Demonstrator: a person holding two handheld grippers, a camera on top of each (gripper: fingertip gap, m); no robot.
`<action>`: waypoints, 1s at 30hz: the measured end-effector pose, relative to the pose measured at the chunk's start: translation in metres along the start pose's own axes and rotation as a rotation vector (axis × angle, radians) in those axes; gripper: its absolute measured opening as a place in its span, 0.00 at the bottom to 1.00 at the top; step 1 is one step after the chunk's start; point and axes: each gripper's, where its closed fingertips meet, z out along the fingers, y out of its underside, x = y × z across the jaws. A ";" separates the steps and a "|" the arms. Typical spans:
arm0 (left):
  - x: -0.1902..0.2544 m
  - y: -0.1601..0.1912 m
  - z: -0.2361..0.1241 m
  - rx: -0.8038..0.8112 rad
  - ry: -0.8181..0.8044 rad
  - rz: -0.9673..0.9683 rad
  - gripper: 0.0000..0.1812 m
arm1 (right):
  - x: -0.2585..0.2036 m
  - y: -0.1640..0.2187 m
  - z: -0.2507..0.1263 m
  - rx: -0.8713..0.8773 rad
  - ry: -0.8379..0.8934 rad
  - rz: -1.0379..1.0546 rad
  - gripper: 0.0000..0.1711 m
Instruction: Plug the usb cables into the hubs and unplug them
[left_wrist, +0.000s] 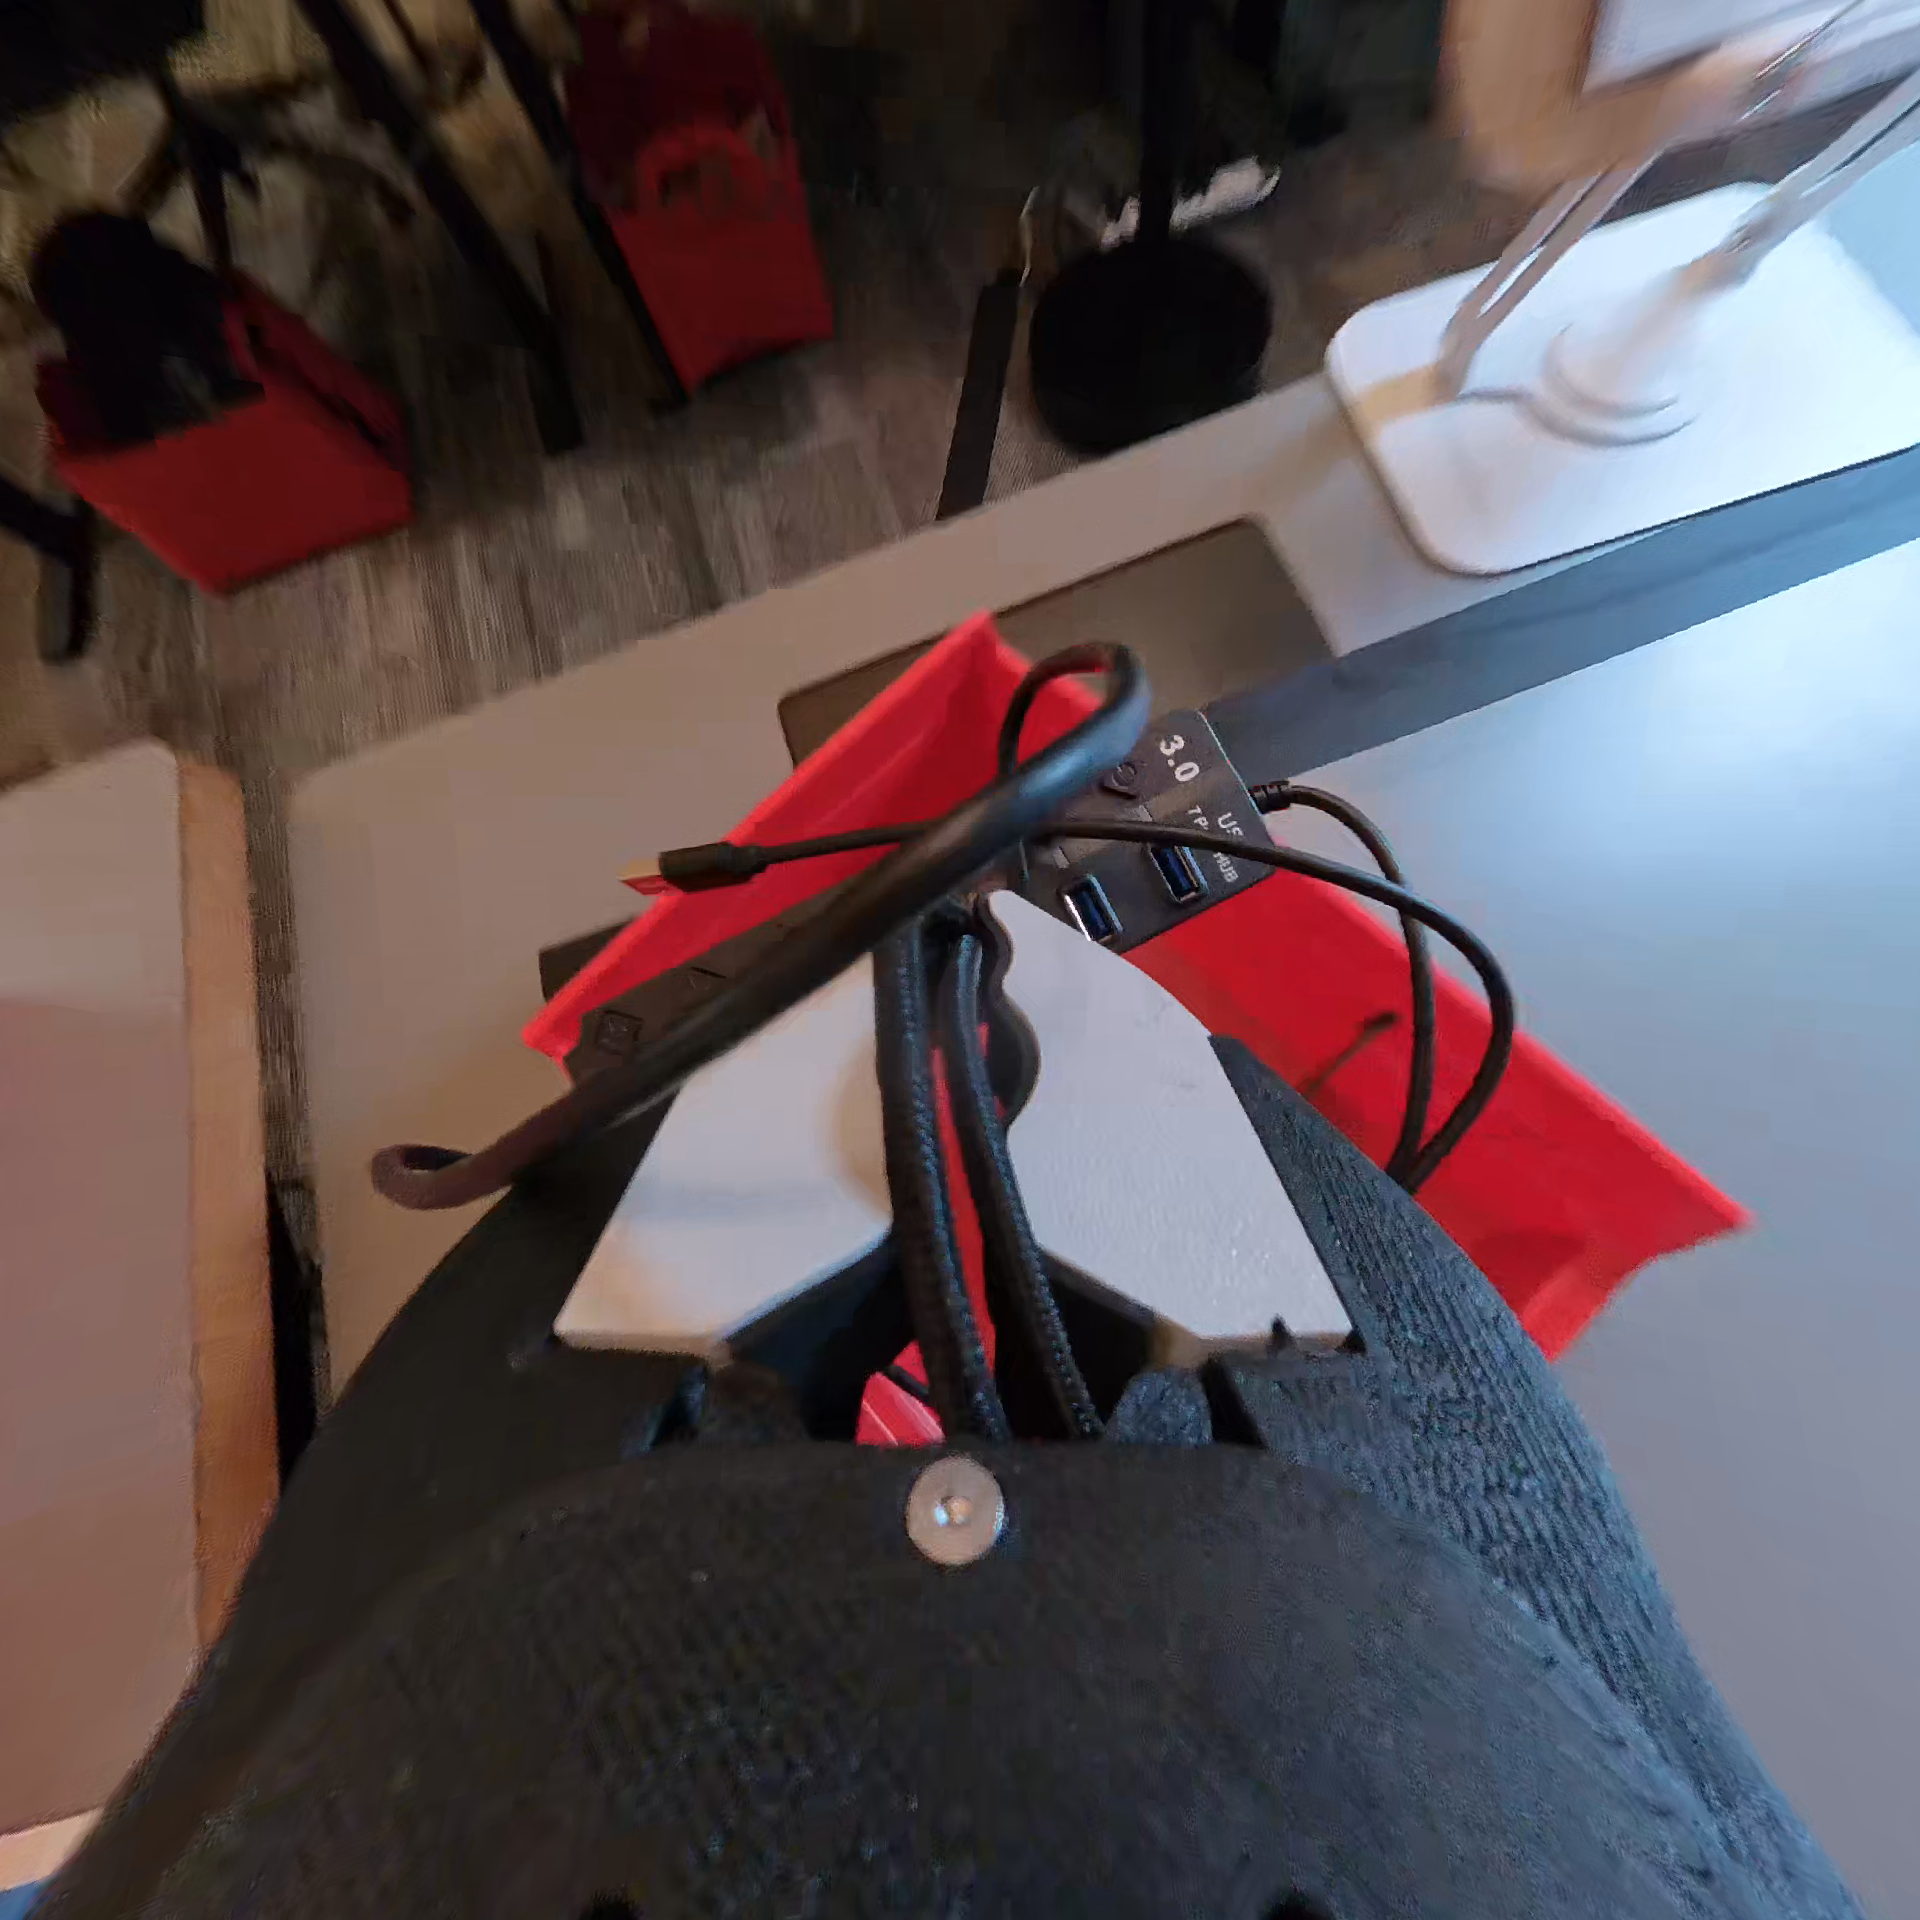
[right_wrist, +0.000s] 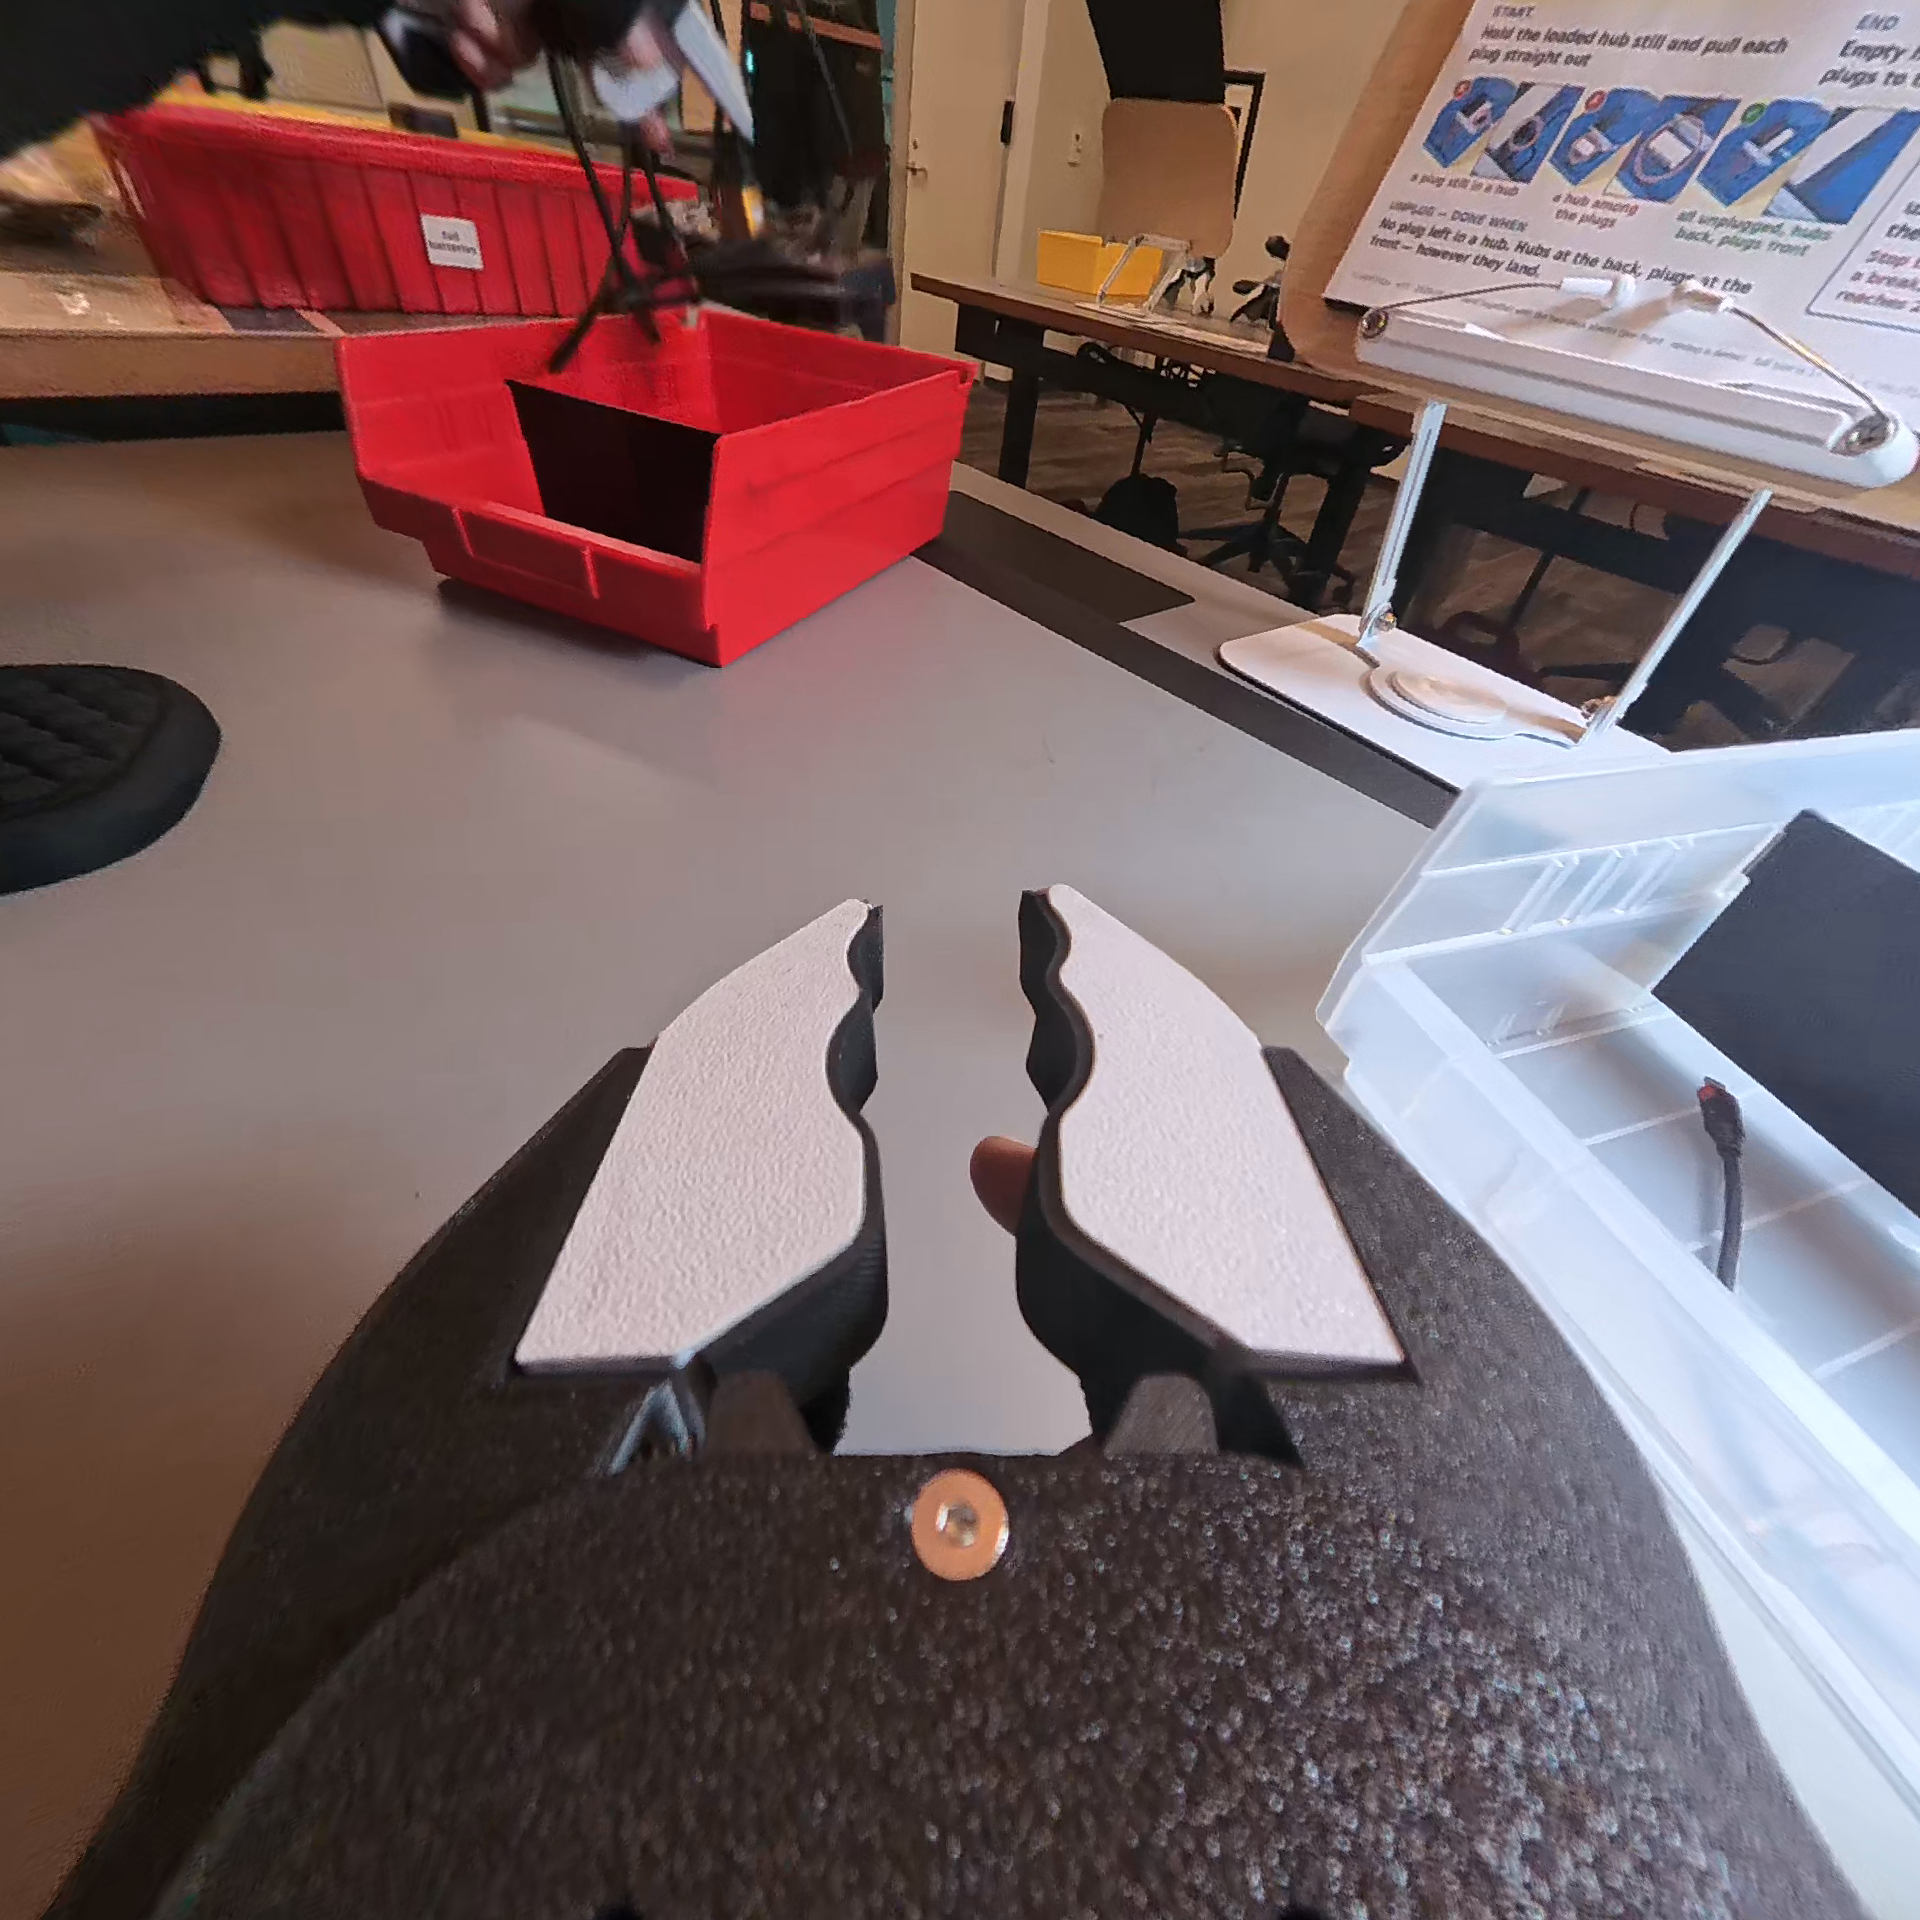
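My left gripper (left_wrist: 961, 925) is shut on a bundle of black braided cables (left_wrist: 925, 1143) and holds it in the air over a red bin (left_wrist: 1507, 1164). A black USB hub (left_wrist: 1174, 831) with blue ports hangs at the fingertips. A second, long black hub (left_wrist: 644, 1013) hangs to its left. A loose USB plug (left_wrist: 686, 865) on a thin cable sticks out leftward. In the right wrist view the same bundle (right_wrist: 623, 260) dangles above the red bin (right_wrist: 831, 488). My right gripper (right_wrist: 951, 914) is open and empty, low over the grey table (right_wrist: 520, 883).
A clear compartment box (right_wrist: 1558, 935) stands at the right, with a red-tipped cable (right_wrist: 1720, 1112) in it. A white stand with an instruction sheet (right_wrist: 1558, 312) is at the back right. A black pad (right_wrist: 83, 769) lies at the left, and a larger red crate (right_wrist: 312, 218) stands behind. There is about 50 cm between the tips of the two grippers.
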 end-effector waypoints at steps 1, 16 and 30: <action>0.006 -0.012 -0.016 0.043 0.011 0.020 0.02 | 0.000 -0.002 0.002 0.001 -0.001 -0.006 0.15; 0.261 -0.062 -0.163 0.471 0.573 0.272 0.03 | -0.041 -0.107 0.075 0.221 -0.098 0.003 0.34; 0.372 0.013 -0.138 0.467 0.959 0.212 0.06 | -0.032 -0.106 0.040 0.323 -0.131 -0.159 0.33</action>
